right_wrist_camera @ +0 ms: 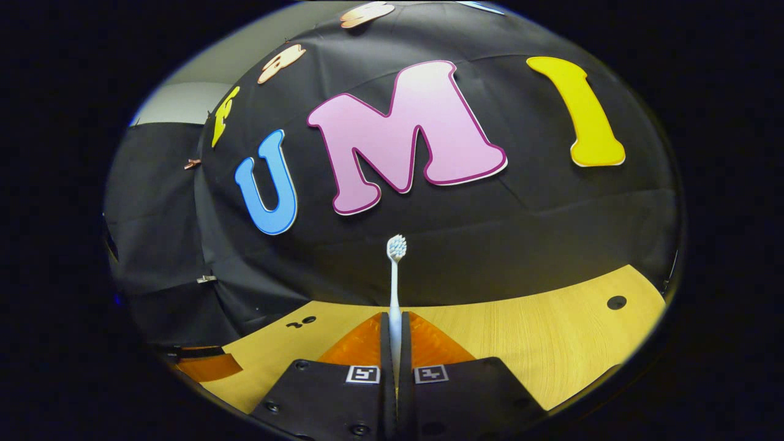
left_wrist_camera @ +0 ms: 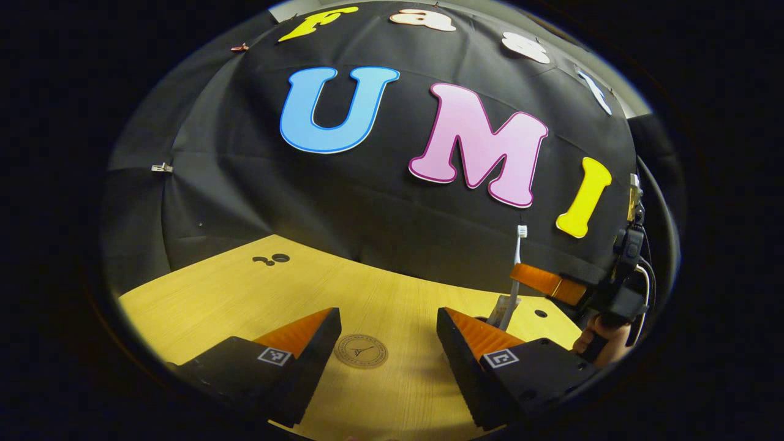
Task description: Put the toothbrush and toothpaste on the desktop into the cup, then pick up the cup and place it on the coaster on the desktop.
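In the right gripper view the right gripper (right_wrist_camera: 395,343) is closed on the toothbrush (right_wrist_camera: 395,288), whose handle stands upright between its two fingers with the bristle head above them. In the left gripper view the left gripper (left_wrist_camera: 386,343) is spread open above the desktop (left_wrist_camera: 245,294), the round coaster (left_wrist_camera: 361,351) lying between its fingers. The right gripper (left_wrist_camera: 539,282) with the toothbrush (left_wrist_camera: 516,269) shows off to its right.

Little can be read here. In the left gripper view, a round coaster (left_wrist_camera: 361,351) on the table (left_wrist_camera: 245,294) carries a printed emblem with a ring of lettering around its edge, too small to make out. Square black-and-white coded markers sit on the left gripper (left_wrist_camera: 388,343) and on the right gripper (right_wrist_camera: 396,343); they bear patterns, not words. No brand or number shows on the toothbrush (right_wrist_camera: 395,288).
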A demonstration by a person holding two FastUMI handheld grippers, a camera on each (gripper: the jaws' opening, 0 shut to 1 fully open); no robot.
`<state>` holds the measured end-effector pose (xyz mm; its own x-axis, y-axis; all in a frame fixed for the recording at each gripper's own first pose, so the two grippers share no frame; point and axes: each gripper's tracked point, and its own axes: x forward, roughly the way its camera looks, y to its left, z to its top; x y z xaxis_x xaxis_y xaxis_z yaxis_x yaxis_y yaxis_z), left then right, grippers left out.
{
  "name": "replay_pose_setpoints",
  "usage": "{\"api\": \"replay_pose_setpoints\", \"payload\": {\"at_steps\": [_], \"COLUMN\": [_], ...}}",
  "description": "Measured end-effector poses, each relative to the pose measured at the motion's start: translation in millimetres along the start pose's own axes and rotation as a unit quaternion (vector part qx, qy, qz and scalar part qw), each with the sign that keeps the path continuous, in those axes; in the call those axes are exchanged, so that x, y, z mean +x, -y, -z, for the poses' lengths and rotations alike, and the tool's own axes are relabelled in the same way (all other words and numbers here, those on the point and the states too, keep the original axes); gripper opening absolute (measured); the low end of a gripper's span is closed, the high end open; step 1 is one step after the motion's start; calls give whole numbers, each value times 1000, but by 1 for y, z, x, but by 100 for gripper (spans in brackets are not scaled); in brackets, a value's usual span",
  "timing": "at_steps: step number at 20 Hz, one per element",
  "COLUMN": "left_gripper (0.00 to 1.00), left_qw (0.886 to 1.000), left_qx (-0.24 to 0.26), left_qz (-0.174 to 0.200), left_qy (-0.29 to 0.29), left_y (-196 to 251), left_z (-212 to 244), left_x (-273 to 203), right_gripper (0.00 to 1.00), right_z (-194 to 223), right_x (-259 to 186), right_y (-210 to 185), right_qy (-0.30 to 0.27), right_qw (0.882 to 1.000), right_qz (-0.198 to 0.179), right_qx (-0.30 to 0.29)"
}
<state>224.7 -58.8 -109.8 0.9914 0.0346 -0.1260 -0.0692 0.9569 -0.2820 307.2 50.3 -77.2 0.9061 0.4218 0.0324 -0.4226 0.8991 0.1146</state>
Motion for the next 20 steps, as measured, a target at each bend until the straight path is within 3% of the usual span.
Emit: {"api": "replay_pose_setpoints", "payload": {"at_steps": [8, 10, 11, 12, 17, 20], "left_gripper": [98, 98, 98, 97, 98, 98], "left_qw": [1000, 1000, 1000, 1000, 1000, 1000], "left_qx": [-13, -13, -11, -10, -7, -11], "left_qz": [11, 11, 9, 7, 1, 2], "left_qy": [4, 3, 2, 1, -10, -8], "left_y": [14, 14, 12, 12, 10, 13], "left_z": [6, 7, 10, 12, 20, 19], "left_x": [15, 14, 14, 14, 11, 11], "right_gripper": [6, 6, 13, 7, 12, 29], "right_z": [21, 32, 36, 39, 40, 43], "right_x": [5, 6, 5, 3, -9, -15], "right_y": [-4, -4, -3, -1, -11, -18], "right_qy": [28, 20, 19, 17, 27, 22], "right_qw": [997, 997, 997, 996, 996, 995], "right_qz": [-3, -4, -3, -2, -16, -24], "right_qx": [-72, -76, -79, -82, -89, -98]}}
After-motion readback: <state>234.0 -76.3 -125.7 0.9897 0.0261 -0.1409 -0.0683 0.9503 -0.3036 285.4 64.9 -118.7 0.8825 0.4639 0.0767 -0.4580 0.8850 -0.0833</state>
